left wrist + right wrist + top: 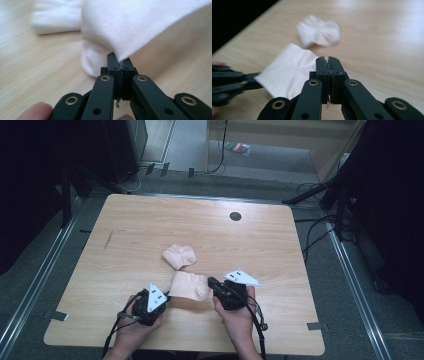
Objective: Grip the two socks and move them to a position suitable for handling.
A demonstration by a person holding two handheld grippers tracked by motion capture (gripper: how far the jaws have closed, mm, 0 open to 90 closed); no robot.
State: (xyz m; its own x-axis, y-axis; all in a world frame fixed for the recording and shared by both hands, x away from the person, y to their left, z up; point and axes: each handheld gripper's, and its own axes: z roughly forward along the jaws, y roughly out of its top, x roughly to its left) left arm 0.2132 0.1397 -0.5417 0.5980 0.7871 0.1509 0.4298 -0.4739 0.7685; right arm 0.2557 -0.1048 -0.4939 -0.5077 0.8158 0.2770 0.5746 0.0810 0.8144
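A pale pink sock-like cloth hangs stretched between my two grippers just above the wooden table, near its front edge. My left gripper is shut on the cloth's left edge; in the left gripper view the jaws pinch the fabric. My right gripper is shut on the right edge, the jaws closed on the cloth. A second pink sock lies crumpled on the table just beyond, and shows as well in the right gripper view.
A round black grommet sits near the table's far edge. Cables and dark stands lie on the floor around the table. The left gripper is at the left of the right gripper view.
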